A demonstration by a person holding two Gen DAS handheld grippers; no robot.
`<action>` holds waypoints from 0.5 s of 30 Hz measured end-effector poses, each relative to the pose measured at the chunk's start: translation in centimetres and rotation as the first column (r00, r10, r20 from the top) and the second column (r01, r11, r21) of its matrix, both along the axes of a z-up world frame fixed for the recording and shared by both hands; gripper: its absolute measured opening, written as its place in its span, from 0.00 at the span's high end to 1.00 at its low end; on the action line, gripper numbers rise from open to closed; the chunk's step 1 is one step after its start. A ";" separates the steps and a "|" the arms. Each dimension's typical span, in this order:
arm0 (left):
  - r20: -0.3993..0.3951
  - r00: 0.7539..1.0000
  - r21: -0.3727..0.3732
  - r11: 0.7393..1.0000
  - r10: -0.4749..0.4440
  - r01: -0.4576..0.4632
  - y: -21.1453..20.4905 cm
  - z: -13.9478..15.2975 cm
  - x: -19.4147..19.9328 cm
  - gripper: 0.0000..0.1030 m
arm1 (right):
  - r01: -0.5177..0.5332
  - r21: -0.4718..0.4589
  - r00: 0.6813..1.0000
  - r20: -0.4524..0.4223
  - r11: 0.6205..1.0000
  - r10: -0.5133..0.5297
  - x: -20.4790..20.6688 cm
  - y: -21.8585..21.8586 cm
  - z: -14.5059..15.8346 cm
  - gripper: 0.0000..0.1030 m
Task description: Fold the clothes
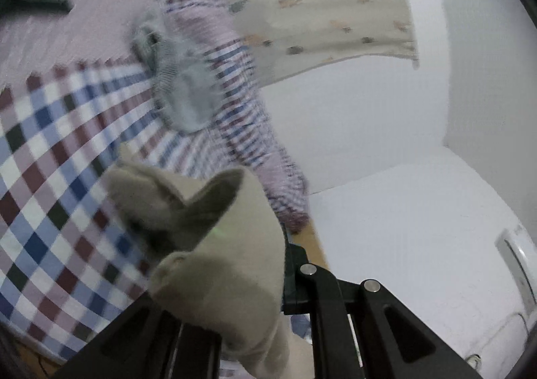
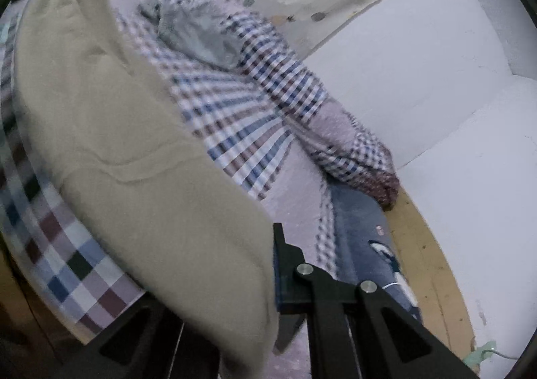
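A beige garment point(image 1: 214, 245) hangs bunched from my left gripper point(image 1: 278, 278), which is shut on its fabric; the cloth covers the left finger. In the right wrist view the same beige garment point(image 2: 134, 144) spreads wide over the checked bedspread point(image 2: 235, 130), lifted at its near edge. My right gripper point(image 2: 273, 278) is shut on that edge, and the cloth hides its left finger. A grey folded garment point(image 2: 198, 33) lies farther back on the bed; it also shows as the grey garment point(image 1: 178, 87) in the left wrist view.
A rolled checked quilt point(image 2: 302, 94) runs along the bed's right side by the white wall point(image 2: 436, 77). A patterned cream curtain point(image 1: 319, 3) hangs behind. A blue cloth point(image 2: 362, 231) lies near a strip of wooden floor point(image 2: 426, 245). An air conditioner point(image 1: 517, 261) is on the wall.
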State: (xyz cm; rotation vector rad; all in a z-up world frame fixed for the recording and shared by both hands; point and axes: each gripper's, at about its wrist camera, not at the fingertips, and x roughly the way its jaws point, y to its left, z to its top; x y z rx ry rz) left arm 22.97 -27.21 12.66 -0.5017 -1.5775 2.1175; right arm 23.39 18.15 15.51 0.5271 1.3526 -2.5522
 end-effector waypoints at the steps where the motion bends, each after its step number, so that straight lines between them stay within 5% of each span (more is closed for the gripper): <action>1: -0.026 1.000 0.017 1.000 -0.003 0.003 -0.2 1.2 0.8 0.93 | 0.002 -0.017 1.000 -0.008 1.000 -0.002 0.7 0.2 1.6 0.95; 7: -0.123 0.992 0.055 0.998 -0.009 0.016 -1.6 7.0 4.0 0.93 | -0.005 -0.093 0.998 -0.059 0.996 -0.001 4.4 0.6 10.1 0.95; 11: -0.090 0.996 0.009 1.000 -0.003 0.004 -2.0 7.5 3.1 0.93 | -0.009 -0.122 0.997 -0.071 0.992 0.000 5.0 0.3 13.2 0.95; 15: 0.038 0.999 -0.015 1.000 0.004 -0.003 -2.2 4.3 0.0 0.92 | -0.006 -0.127 1.000 -0.015 0.992 0.004 2.3 -0.2 11.9 0.95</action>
